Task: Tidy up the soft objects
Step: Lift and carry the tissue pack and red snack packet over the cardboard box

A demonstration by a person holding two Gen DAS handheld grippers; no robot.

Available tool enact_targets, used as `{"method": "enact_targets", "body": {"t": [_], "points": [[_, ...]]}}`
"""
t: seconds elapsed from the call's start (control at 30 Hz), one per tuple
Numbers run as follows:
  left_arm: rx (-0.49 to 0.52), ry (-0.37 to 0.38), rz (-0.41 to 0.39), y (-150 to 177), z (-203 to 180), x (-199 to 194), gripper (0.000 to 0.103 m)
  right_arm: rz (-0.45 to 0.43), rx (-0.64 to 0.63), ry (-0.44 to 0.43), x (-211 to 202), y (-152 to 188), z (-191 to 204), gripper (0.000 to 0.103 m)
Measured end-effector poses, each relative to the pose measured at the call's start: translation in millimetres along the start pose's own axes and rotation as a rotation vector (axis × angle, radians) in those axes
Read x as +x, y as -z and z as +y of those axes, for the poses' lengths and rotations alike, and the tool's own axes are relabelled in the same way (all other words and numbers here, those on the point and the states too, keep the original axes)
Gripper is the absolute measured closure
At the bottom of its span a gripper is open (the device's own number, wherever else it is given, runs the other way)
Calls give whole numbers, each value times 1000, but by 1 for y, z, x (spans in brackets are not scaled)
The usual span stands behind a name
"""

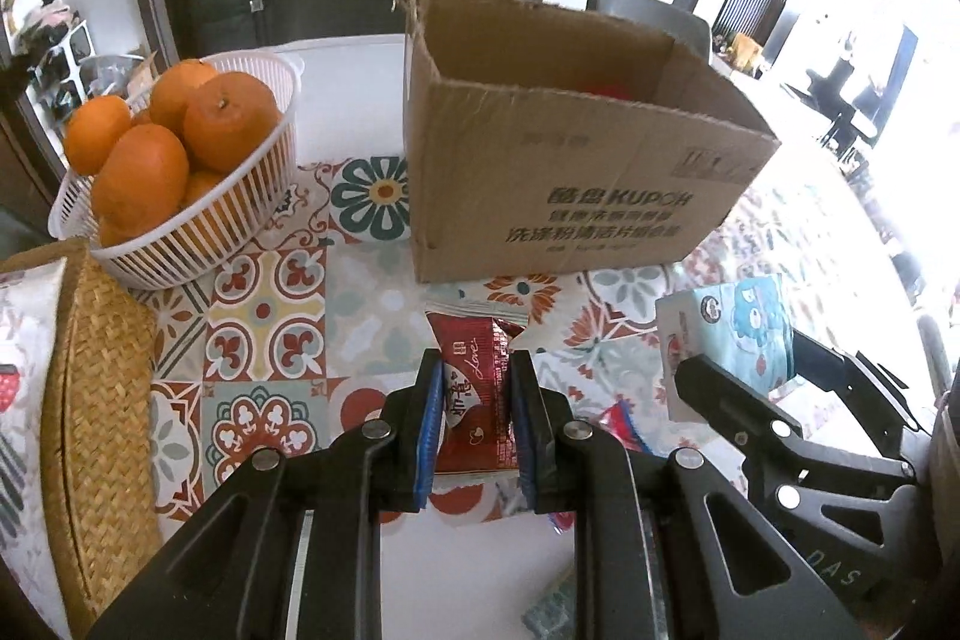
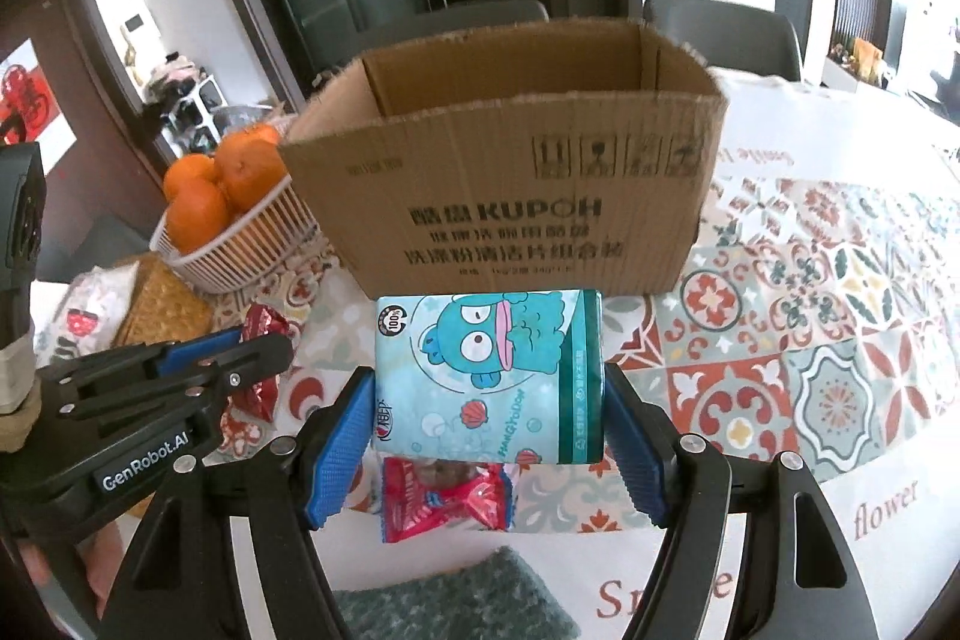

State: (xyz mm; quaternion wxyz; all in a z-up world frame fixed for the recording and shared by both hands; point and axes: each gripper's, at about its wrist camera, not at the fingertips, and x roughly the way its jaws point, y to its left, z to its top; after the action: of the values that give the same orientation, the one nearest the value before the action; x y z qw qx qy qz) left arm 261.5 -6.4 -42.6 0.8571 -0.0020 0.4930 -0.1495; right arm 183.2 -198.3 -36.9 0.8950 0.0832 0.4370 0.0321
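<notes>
left gripper [image 1: 477,376]: jaws closed on a dark red snack packet [image 1: 477,388], script "love" legible on it, other characters too small to read. packet held above the tablecloth [image 1: 270,316], at 6 o'clock from the cardboard box [image 1: 570,172].

right gripper [image 2: 487,400]: blue pads [image 2: 336,454] clamp a teal tissue pack [image 2: 489,376]; cartoon fish face, "100%" badge, "hangyodon" along the lower edge. pack held just in front of the box's near wall.

box print: "kupoh" plus chinese lines, partly blurred; handling symbols at its 2 o'clock corner. box interior mostly hidden; something red shows inside in the left wrist view.

red wrapper [image 2: 447,496] on the cloth under the tissue pack, lettering unreadable. "genrobot.ai" on the left gripper body. cloth words "flower" and "sm…", cut off. basket [image 1: 180,244] of oranges [image 1: 228,118] at 9 o'clock of the box.
</notes>
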Motion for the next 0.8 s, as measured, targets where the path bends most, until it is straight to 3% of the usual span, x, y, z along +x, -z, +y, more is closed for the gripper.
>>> {"method": "enact_targets", "body": {"t": [0.8], "points": [[29, 15, -200, -18, -23, -80, 81, -166, -21, -30, -64, -37, 18, 30]]}}
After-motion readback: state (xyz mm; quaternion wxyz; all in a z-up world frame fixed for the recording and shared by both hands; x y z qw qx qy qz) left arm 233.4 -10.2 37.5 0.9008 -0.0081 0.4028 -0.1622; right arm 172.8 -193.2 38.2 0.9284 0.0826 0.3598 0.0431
